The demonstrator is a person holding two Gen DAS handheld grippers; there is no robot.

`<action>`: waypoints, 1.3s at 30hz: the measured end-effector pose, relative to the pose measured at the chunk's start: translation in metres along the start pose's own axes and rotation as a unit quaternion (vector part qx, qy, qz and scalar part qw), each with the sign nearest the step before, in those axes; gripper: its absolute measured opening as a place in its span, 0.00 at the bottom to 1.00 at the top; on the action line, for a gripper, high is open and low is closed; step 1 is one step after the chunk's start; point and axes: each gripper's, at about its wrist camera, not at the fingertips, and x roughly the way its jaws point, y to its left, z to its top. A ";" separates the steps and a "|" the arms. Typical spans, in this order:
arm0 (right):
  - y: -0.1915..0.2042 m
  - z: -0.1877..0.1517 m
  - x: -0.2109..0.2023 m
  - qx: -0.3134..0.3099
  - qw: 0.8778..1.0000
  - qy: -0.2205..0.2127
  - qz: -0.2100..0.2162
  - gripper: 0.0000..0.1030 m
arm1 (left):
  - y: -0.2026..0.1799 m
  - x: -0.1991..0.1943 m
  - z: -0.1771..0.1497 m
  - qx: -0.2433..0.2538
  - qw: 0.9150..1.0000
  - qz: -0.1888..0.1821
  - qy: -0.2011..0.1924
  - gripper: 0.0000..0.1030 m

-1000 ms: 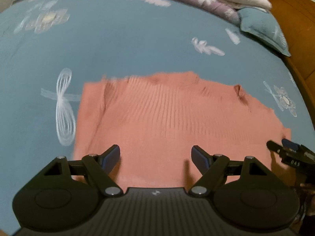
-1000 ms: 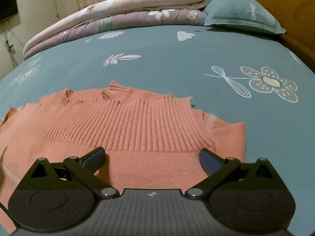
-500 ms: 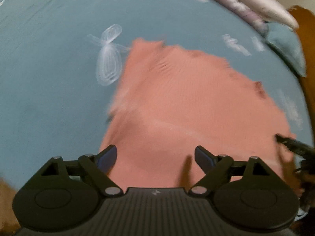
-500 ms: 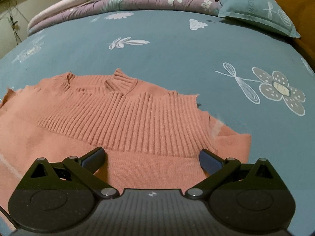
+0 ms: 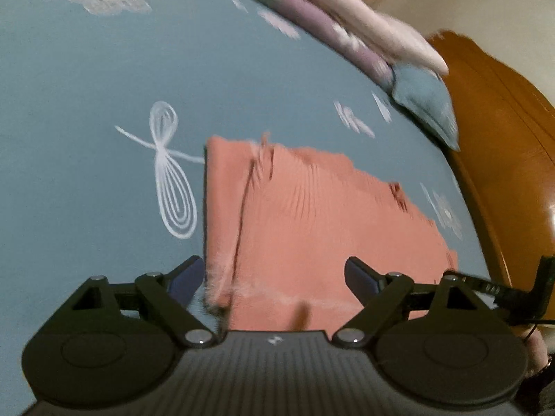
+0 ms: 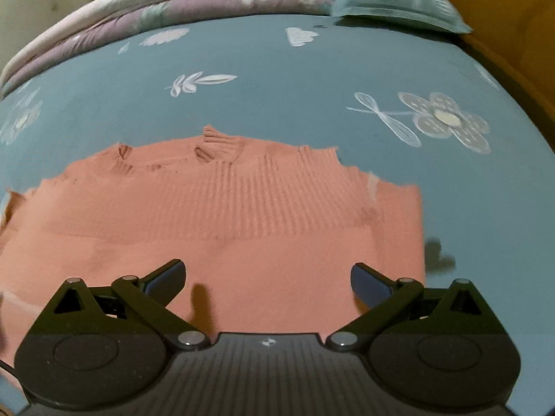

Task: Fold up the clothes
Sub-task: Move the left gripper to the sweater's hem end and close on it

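A salmon-pink ribbed knit sweater (image 5: 312, 228) lies flat on the blue flowered bedsheet (image 5: 86, 138), with its left part folded in along a straight edge. My left gripper (image 5: 274, 277) hovers over the sweater's near left corner; its jaws are opening and hold nothing. In the right wrist view the same sweater (image 6: 222, 222) spreads across the bed, collar at the far side. Above its near edge my right gripper (image 6: 267, 277) stands open and empty. The other gripper's black tip (image 5: 499, 289) shows at the right of the left wrist view.
Folded pink and purple quilts (image 6: 166, 3) and a blue pillow (image 6: 399, 0) are stacked along the far side of the bed. An orange wooden headboard (image 5: 503, 131) runs along the right. Bare sheet (image 6: 312, 79) surrounds the sweater.
The left wrist view has swung to the sweater's left edge, which now sits between its fingers. The right wrist view has drawn back a little, showing more of the sweater.
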 end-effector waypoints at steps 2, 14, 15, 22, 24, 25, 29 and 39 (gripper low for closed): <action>0.012 -0.011 -0.013 0.024 1.000 -0.004 -0.005 1.00 | 0.010 0.004 0.007 0.008 0.999 -0.025 0.019 0.85; 0.077 -0.036 -0.077 -0.005 0.999 -0.036 -0.036 1.00 | 0.060 0.049 0.044 -0.053 0.975 -0.192 0.098 0.87; 0.080 -0.036 -0.080 -0.011 0.998 -0.038 -0.038 1.00 | 0.059 0.054 0.048 -0.051 0.974 -0.198 0.099 0.87; 0.090 -0.034 -0.076 -0.029 0.998 -0.029 -0.038 1.00 | 0.046 0.072 0.064 -0.031 0.974 -0.203 0.098 0.87; 0.094 -0.035 -0.072 -0.037 0.999 -0.025 -0.028 1.00 | 0.044 0.070 0.059 -0.027 0.971 -0.207 0.119 0.87; 0.096 -0.035 -0.072 -0.047 0.998 -0.025 -0.023 1.00 | 0.046 0.067 0.054 -0.028 0.968 -0.213 0.133 0.88; 0.100 -0.043 -0.072 -0.069 0.997 -0.029 -0.011 1.00 | 0.048 0.060 0.044 -0.009 0.963 -0.223 0.153 0.88; 0.090 -0.048 -0.061 -0.064 0.997 -0.031 0.019 1.00 | 0.027 0.093 0.072 -0.025 0.964 -0.216 0.151 0.91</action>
